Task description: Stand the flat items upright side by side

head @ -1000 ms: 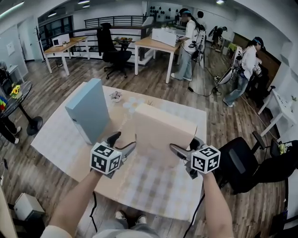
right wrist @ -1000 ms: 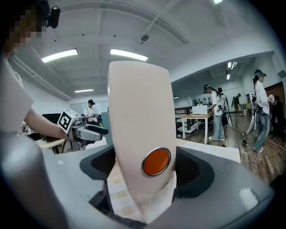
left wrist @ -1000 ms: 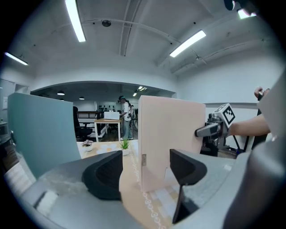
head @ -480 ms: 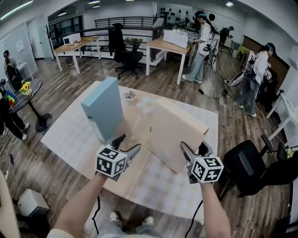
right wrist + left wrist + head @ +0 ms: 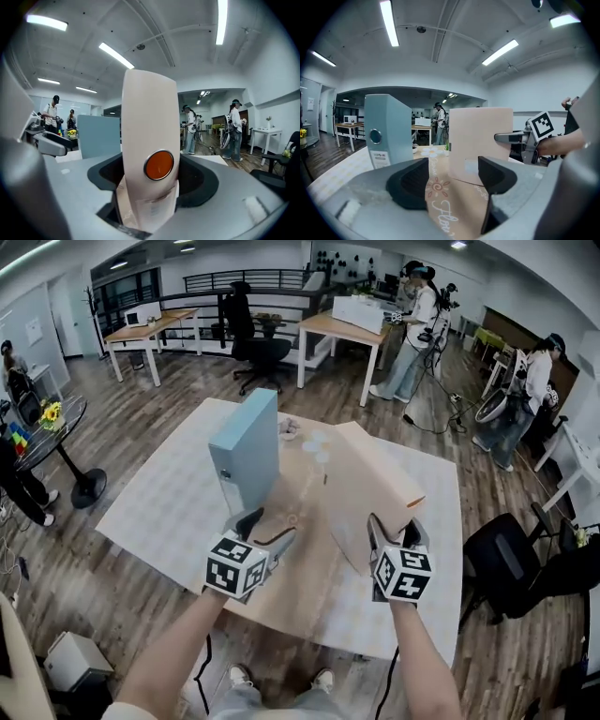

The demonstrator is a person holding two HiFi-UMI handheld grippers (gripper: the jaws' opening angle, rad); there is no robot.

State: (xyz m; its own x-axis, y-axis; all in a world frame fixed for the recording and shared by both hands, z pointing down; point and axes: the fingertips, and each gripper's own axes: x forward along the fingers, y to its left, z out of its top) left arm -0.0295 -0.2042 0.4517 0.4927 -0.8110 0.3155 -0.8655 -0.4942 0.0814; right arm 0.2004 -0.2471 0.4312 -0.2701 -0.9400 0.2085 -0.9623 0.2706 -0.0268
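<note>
While the blue binder (image 5: 246, 451) already stands upright on the counter (image 5: 159, 512), the beige binder (image 5: 370, 488) leans tilted just to its right. Its spine sits in the right gripper (image 5: 394, 529), whose jaws have just been closing and press on both sides of it beside the orange finger hole (image 5: 159, 165). The left gripper (image 5: 265, 531) hovers low before the blue binder, jaws apart and empty. The beige binder looks like stiff board, probably light but prone to tipping. The narrow spine gives a firm hold, though its smooth cover could slip, so steadying the broad face seems wise
</note>
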